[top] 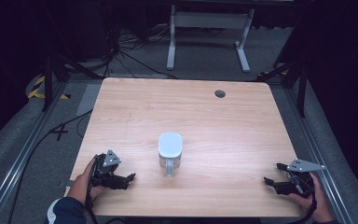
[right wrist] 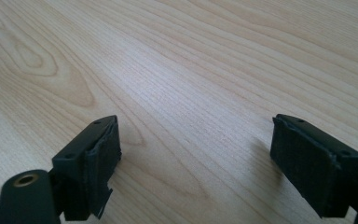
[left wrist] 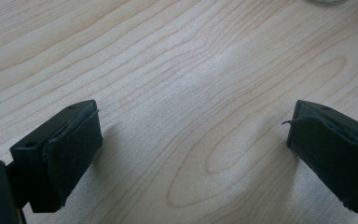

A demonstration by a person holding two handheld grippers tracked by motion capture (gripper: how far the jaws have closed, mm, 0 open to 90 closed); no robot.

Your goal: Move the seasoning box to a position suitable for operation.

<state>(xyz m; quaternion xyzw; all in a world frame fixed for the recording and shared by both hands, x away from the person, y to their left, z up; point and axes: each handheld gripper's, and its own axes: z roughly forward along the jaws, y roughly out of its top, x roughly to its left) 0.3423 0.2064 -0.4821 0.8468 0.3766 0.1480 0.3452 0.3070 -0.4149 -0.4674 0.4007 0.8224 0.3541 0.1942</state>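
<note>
Spanning most of the high view, one pale rectangular wooden table (top: pixel 205 112) carries one clear glass mug with a white lid (top: pixel 170 150), standing upright near the middle of the front half, its handle turned toward the person. Two hand-held grippers rest low at the near edge, well apart from the mug: the left gripper (top: pixel 129 178) and the right gripper (top: pixel 268 181), each with jaws spread wide and empty over bare wood. Judging by this, the work is at its start, before any reach. The next move probably calls for bringing one gripper in toward the handle or body.
</note>
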